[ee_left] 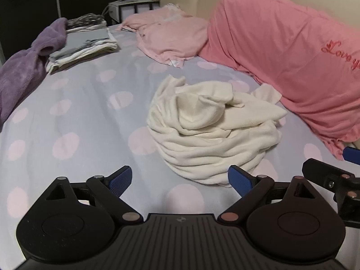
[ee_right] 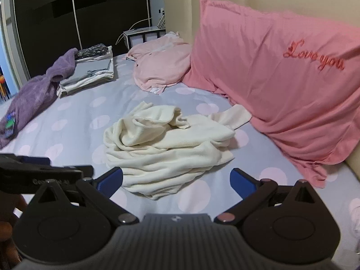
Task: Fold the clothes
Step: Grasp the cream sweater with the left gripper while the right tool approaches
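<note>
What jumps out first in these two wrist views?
A crumpled cream garment sits mid-bed on the polka-dot sheet, just ahead of both open grippers, left and right. Behind it, a big pink "Love you" pillow leans on the headboard; folded clothes are stacked far left.

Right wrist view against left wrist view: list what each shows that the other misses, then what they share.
Only the right wrist view shows the whole "Love you" stitching, a coloured patch on the purple robe, and the left gripper's body at its left edge.

Only the left wrist view shows the right gripper's black linkage at its right edge, and cuts the stitching short.

Both show the crumpled cream garment on the dotted sheet, the pink pillow, the folded stack, and open, empty jaws.
</note>
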Motion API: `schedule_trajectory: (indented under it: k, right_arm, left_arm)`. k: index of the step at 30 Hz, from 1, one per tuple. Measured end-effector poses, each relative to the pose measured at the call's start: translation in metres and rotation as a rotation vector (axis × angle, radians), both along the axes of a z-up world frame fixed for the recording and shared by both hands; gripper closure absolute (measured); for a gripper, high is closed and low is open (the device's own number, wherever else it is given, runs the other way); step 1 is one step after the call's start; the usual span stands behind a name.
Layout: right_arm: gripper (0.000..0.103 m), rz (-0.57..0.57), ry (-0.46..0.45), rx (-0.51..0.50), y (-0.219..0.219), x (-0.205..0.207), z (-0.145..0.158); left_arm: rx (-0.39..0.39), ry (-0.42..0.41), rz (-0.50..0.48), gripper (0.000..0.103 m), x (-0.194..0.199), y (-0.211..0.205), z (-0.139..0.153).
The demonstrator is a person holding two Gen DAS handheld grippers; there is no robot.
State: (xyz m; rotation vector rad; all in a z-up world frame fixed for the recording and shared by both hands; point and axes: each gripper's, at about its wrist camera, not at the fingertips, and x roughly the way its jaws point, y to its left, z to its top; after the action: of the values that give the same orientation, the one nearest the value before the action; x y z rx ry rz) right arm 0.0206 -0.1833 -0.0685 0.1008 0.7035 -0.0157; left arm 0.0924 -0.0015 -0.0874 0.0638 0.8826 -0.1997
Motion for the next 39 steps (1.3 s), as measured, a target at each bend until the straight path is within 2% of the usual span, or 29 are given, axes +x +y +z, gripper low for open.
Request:
schedule_trajectory:
  k: [3,13,18,25,28,30,32,35,39]
  right_arm:
    - [0.002,0.017,0.005,0.03,-0.005,0.01,-0.007]
    - [0.002,0.021,0.035,0.051,-0.026,0.04,-0.026]
    - [0.002,0.011,0.057,0.055,-0.037,0.051,-0.036]
    - [0.002,-0.008,0.085,0.062,-0.048,0.062,-0.049]
    - [0.002,-0.017,0.098,0.07,-0.051,0.064,-0.054]
    - [0.002,-0.02,0.106,0.077,-0.053,0.065,-0.057]
    - [0.002,-0.018,0.112,0.079,-0.054,0.066,-0.059]
    - [0.002,-0.014,0.111,0.081,-0.055,0.066,-0.059]
    - [0.002,-0.013,0.105,0.082,-0.057,0.065,-0.056]
  left_arm:
    - [0.039,-0.014,-0.046,0.027,0.012,-0.013,-0.004]
    - [0.011,-0.04,-0.13,0.033,0.069,-0.047,-0.024]
    - [0.024,-0.024,-0.131,0.033,0.095,-0.056,-0.039]
    - [0.028,-0.003,-0.137,0.039,0.116,-0.065,-0.061]
    - [0.03,0.009,-0.144,0.055,0.122,-0.068,-0.069]
    - [0.037,0.011,-0.141,0.07,0.125,-0.07,-0.072]
    - [0.035,0.011,-0.133,0.075,0.127,-0.071,-0.073]
    - [0.018,0.004,-0.122,0.094,0.126,-0.069,-0.07]
    - [-0.034,-0.017,-0.119,0.098,0.118,-0.055,-0.054]
